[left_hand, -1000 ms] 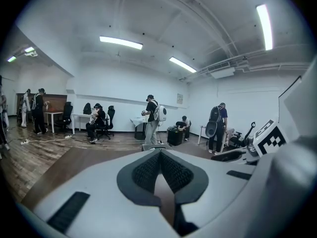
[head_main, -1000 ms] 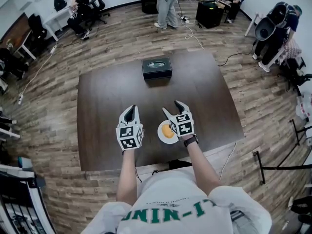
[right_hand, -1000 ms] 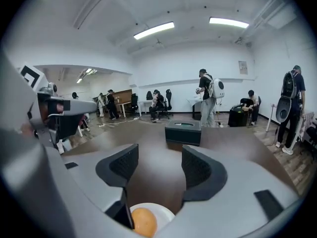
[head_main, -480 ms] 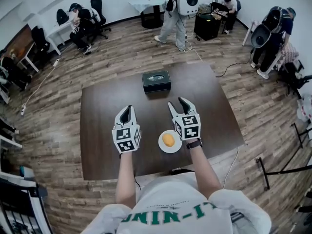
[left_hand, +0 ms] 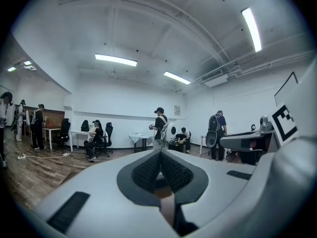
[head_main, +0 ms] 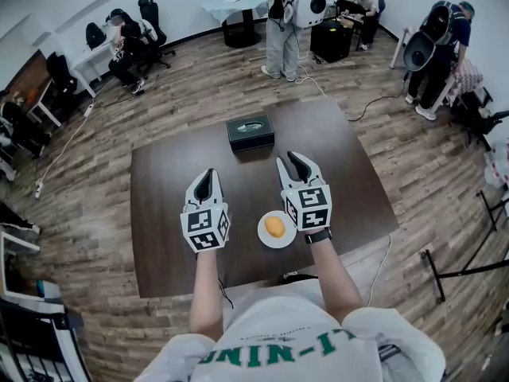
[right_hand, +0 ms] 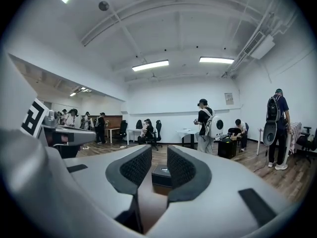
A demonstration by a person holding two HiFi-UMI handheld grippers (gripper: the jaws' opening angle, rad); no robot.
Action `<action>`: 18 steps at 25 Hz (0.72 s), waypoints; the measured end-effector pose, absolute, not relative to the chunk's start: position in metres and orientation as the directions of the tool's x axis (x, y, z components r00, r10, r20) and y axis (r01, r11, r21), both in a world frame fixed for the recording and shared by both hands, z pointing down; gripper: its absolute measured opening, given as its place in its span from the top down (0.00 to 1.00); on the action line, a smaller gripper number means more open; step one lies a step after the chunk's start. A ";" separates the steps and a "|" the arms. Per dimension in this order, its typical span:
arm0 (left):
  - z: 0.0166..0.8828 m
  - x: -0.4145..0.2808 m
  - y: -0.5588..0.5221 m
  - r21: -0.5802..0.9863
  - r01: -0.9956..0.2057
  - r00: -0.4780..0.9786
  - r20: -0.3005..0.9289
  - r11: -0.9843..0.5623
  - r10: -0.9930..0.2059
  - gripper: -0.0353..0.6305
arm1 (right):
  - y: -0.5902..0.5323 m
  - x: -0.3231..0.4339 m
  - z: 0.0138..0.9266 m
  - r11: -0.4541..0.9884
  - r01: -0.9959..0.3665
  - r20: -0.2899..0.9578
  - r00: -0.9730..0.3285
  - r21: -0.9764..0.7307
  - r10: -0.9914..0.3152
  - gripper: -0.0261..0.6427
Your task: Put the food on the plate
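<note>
A small orange piece of food (head_main: 273, 227) lies on a round white plate (head_main: 286, 238) near the front edge of the dark brown table (head_main: 175, 173). My right gripper (head_main: 293, 162) is held above the table just right of the plate, pointing away from me. Its jaws have just been closing; a narrow gap remains and nothing is between them (right_hand: 159, 157). My left gripper (head_main: 207, 178) hovers to the left of the plate. Its pads meet with nothing held (left_hand: 159, 155).
A black box (head_main: 250, 132) sits at the far middle of the table, also seen ahead between the right gripper's jaws (right_hand: 162, 175). Several people, desks and chairs stand on the wooden floor beyond the table. A cable (head_main: 374, 253) hangs off the table's right front corner.
Both grippers have risen and moved off the plate. The right gripper, over the plate a second ago, now leaves the food uncovered, and its jaws stand narrower.
</note>
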State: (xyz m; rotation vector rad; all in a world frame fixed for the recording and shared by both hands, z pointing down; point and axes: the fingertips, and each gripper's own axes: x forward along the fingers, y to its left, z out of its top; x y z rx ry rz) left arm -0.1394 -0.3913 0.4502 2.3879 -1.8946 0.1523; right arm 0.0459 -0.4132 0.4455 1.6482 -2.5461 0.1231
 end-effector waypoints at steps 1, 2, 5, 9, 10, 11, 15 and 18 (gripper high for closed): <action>0.448 -0.139 -0.390 0.008 -0.973 0.228 0.129 -0.229 -0.965 0.94 | -0.412 0.046 0.444 0.408 -0.913 0.129 -0.406 -0.011 -0.905 0.80; 0.446 -0.138 -0.389 0.008 -0.973 0.230 0.125 -0.231 -0.965 0.94 | -0.411 0.046 0.442 0.407 -0.913 0.126 -0.406 -0.012 -0.905 0.82; 0.439 -0.135 -0.387 0.004 -0.972 0.232 0.109 -0.233 -0.966 0.94 | -0.409 0.047 0.439 0.407 -0.913 0.116 -0.407 -0.017 -0.906 0.85; 0.434 -0.130 -0.384 0.001 -0.972 0.233 0.096 -0.234 -0.968 0.94 | -0.407 0.053 0.436 0.396 -0.918 0.108 -0.396 -0.019 -0.912 0.92; 0.433 -0.129 -0.383 0.001 -0.972 0.232 0.094 -0.233 -0.968 0.94 | -0.407 0.054 0.436 0.394 -0.919 0.111 -0.393 -0.017 -0.913 0.94; 0.432 -0.128 -0.382 0.002 -0.973 0.232 0.093 -0.233 -0.968 0.94 | -0.407 0.056 0.437 0.391 -0.920 0.115 -0.390 -0.013 -0.914 0.94; 0.434 -0.125 -0.378 0.003 -0.973 0.231 0.092 -0.232 -0.968 0.94 | -0.405 0.061 0.440 0.380 -0.925 0.124 -0.378 -0.014 -0.917 0.94; 0.435 -0.126 -0.376 0.006 -0.972 0.233 0.092 -0.234 -0.968 0.94 | -0.402 0.059 0.440 0.381 -0.924 0.124 -0.380 -0.013 -0.917 0.94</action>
